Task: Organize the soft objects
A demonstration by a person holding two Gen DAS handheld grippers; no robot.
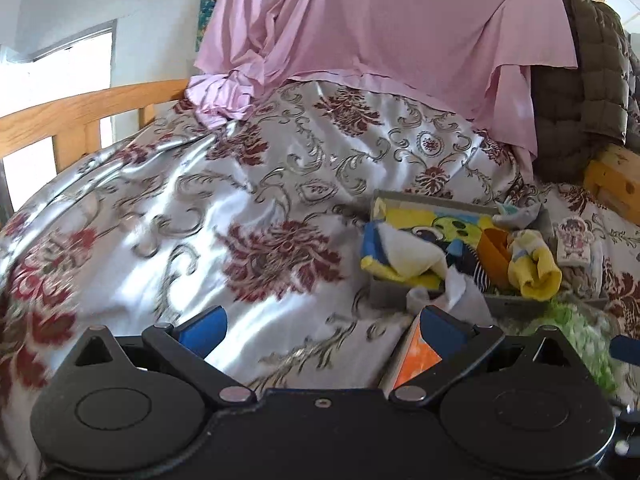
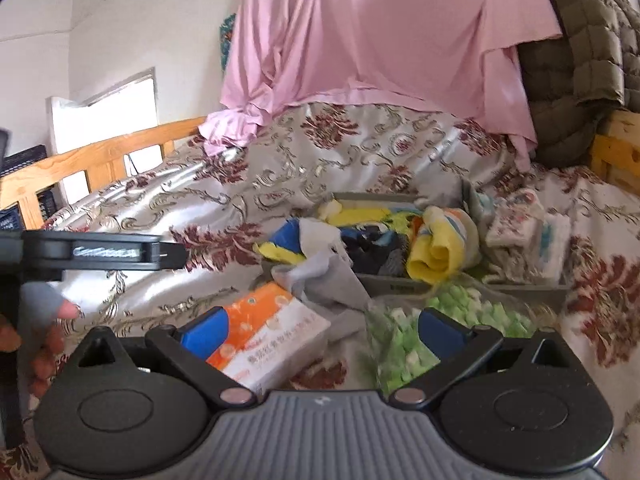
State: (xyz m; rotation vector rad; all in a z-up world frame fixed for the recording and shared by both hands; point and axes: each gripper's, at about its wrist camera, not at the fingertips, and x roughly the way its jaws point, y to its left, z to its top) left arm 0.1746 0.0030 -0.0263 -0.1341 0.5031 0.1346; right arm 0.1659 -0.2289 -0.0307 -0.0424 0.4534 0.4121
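Left gripper [image 1: 322, 330] low in the frame of its own view, blue-padded fingers [image 1: 206, 328] spread wide with nothing between them, over bare satin bedspread [image 1: 248, 184]; corner of an orange tissue pack [image 1: 414, 354] just inside the right-hand finger, whether touching cannot be told; beyond, right of centre, a grey tray [image 1: 386, 290] heaped with soft things: yellow-and-blue cloth [image 1: 400, 254], a rolled yellow sock [image 1: 534, 268], a grey sock [image 1: 460, 296] hanging over the near wall; a small white printed packet [image 1: 576, 246] on the bedspread just right of the tray. Right gripper [image 2: 322, 330] likewise spread wide and empty, jaws apart above the same tissue pack [image 2: 272, 338] at lower centre-left and a clear bag of green and white pieces [image 2: 404, 340] at lower centre-right; grey sock [image 2: 328, 276] lying between the pack and the tray [image 2: 394, 286], its upper part on the tray's near wall; rolled yellow sock [image 2: 438, 254] in the tray at centre-right; at the left edge, a fingertip [image 2: 66, 311] under a dark bar of the other gripper; pink sheet [image 2: 380, 36] draped across the upper centre, olive quilted jacket [image 2: 580, 60] at upper right, wooden bed rail [image 2: 92, 164] at centre-left.
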